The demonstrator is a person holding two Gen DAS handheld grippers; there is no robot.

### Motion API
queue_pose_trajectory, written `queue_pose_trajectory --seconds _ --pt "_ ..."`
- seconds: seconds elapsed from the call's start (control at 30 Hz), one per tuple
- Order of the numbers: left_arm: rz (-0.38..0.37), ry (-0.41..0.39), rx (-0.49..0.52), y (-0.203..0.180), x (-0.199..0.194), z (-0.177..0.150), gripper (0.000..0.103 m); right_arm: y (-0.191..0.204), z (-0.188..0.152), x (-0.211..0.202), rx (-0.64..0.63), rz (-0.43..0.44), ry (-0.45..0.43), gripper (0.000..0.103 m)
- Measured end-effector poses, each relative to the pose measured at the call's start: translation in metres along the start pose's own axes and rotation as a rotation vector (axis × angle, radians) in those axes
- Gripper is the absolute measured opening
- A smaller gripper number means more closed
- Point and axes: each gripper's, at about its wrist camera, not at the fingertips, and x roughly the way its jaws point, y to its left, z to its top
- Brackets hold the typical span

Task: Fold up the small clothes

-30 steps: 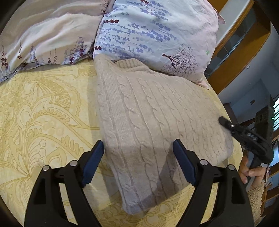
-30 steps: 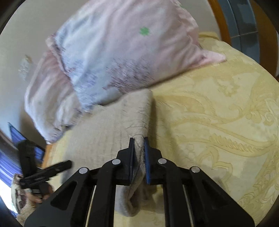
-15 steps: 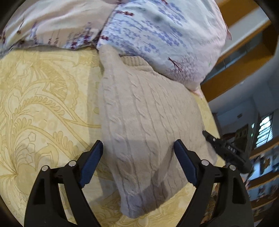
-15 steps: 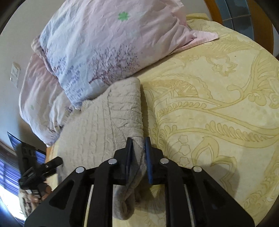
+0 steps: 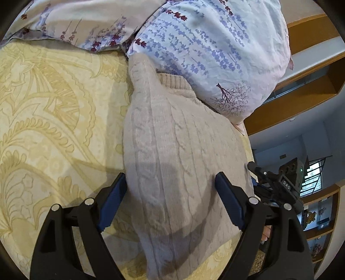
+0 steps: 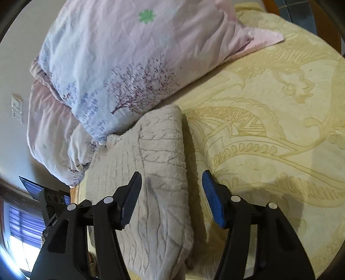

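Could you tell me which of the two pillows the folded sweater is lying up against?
The blue-flowered pillow with the tree print; the sweater's collar end tucks under it. The pinker pillow lies beyond, apart.

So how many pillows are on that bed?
2. A blue-flowered pillow rests against the folded sweater's far end; a pinkish pillow lies beside it at the bed's head. Others may be out of frame.

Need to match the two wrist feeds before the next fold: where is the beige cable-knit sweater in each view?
Left wrist: beige cable-knit sweater fills the centre, running down between the open left gripper.
Right wrist: centre-left, its folded edge between the open right gripper, whose jaws have just been opening.
Shared landmark: tree-print pillow at the sweater's far end.
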Motion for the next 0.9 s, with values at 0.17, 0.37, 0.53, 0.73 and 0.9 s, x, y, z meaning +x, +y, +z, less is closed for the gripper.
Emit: queue_pose_trajectory --seconds 0.17,0.37,0.53,0.73,0.9 --pt "-0.029 -0.005 -0.020 0.000 0.004 0.006 0.083 -0.002 0.002 0.017 0.002 0.044 0.061 0.060" --pt "-0.039 -0.018 -0.035 0.002 0.006 0.008 0.072 0.001 -0.002 0.027 -0.018 0.129 0.099 0.060" --pt "-0.068 -0.013 -0.059 0.008 0.005 0.006 0.061 0.003 -0.007 0.032 -0.025 0.195 0.134 0.048" --pt "-0.108 -0.030 -0.051 0.007 -0.006 0.004 0.040 0.004 -0.015 0.028 -0.011 0.268 0.110 0.031" --pt "-0.131 -0.034 -0.023 0.010 -0.035 -0.004 0.038 0.039 -0.022 0.024 -0.089 0.285 0.092 0.030"
